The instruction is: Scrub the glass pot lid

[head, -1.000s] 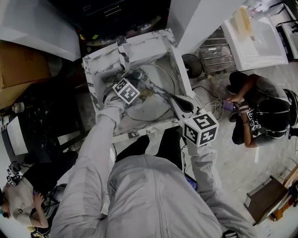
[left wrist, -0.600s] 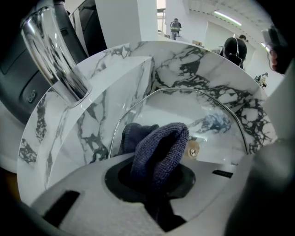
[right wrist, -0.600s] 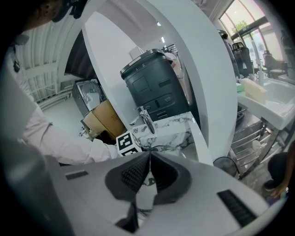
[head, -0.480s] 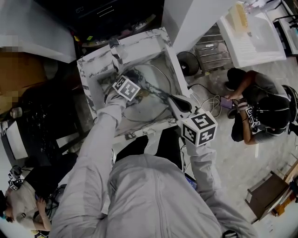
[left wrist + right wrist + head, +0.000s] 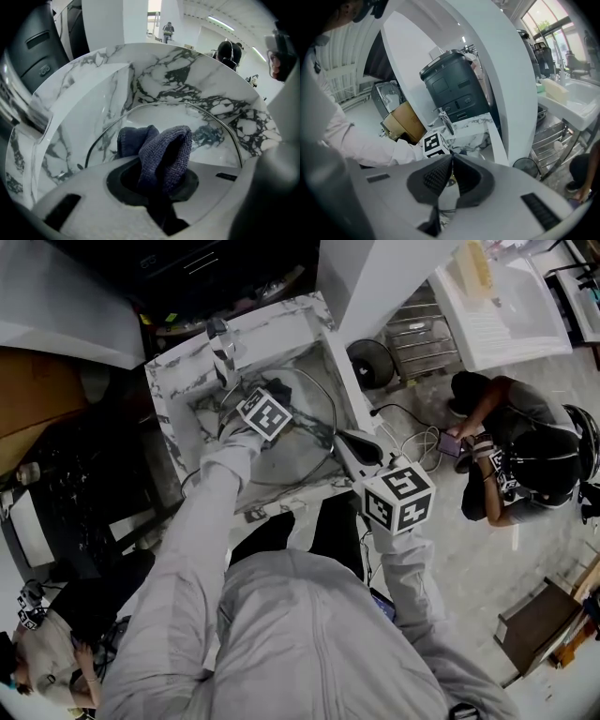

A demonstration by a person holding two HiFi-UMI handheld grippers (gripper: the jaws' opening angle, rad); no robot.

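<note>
The left gripper is pinching a dark blue knitted cloth over the round, metal-rimmed glass pot lid, which is lying inside the white, black-veined marble sink. The right gripper is keeping its jaws pressed together near the sink's front rim.

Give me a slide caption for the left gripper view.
Left gripper, shut on a dark blue cloth, faces the glass pot lid in the marble sink.

The sink is white marble with dark grey veins. My cloth is dark blue, finely woven. The lid is clear glass, its rim silver. The left cube and the right cube are white with black squares. My sleeves are pale grey.
</note>
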